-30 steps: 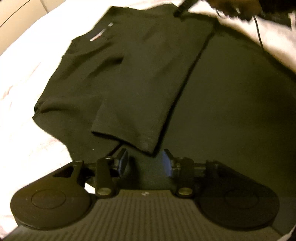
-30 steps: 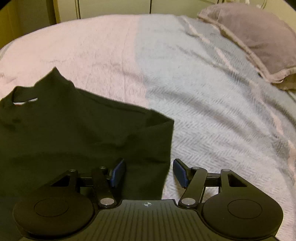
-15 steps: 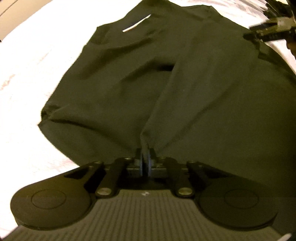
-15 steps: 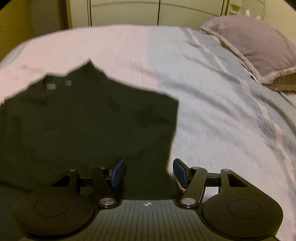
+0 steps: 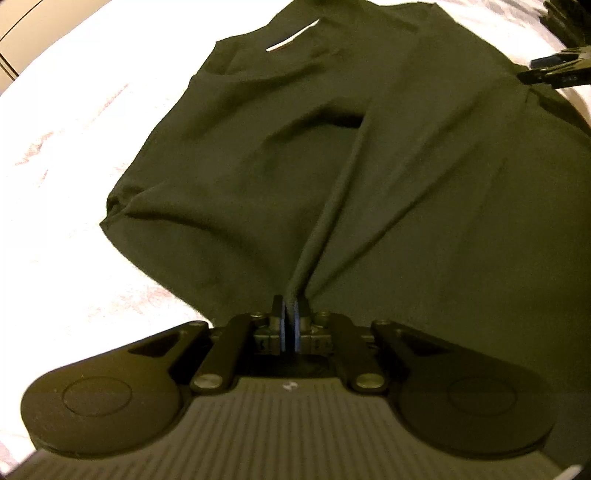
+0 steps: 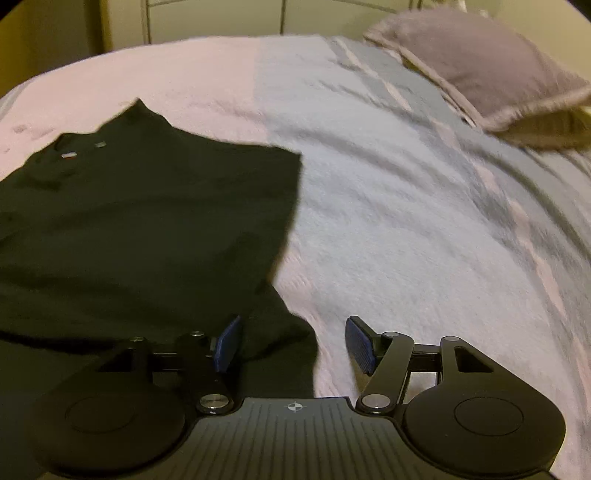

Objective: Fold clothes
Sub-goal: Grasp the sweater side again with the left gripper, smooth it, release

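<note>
A black shirt [image 5: 240, 177] lies spread on the bed, its collar and white label [image 5: 291, 38] at the far end. My left gripper [image 5: 291, 317] is shut on a pinched fold of the shirt near its lower part, and the cloth rises in a taut ridge from the pads. In the right wrist view the same shirt [image 6: 147, 221] fills the left side. My right gripper [image 6: 293, 343] stands open over the shirt's right edge. A corner of cloth lies between its blue pads [image 6: 358, 345], which do not press on it.
The bed cover [image 6: 406, 221] is pale pink and grey-blue, and stretches bare to the right of the shirt. A mauve pillow [image 6: 480, 62] sits at the far right. Cupboard doors [image 6: 214, 18] stand behind the bed. White cover [image 5: 55, 166] lies left of the shirt.
My left gripper went from open to shut on the shirt's folded edge and now pulls it up into a ridge. The right gripper stayed open and shifted along the shirt's right edge.
</note>
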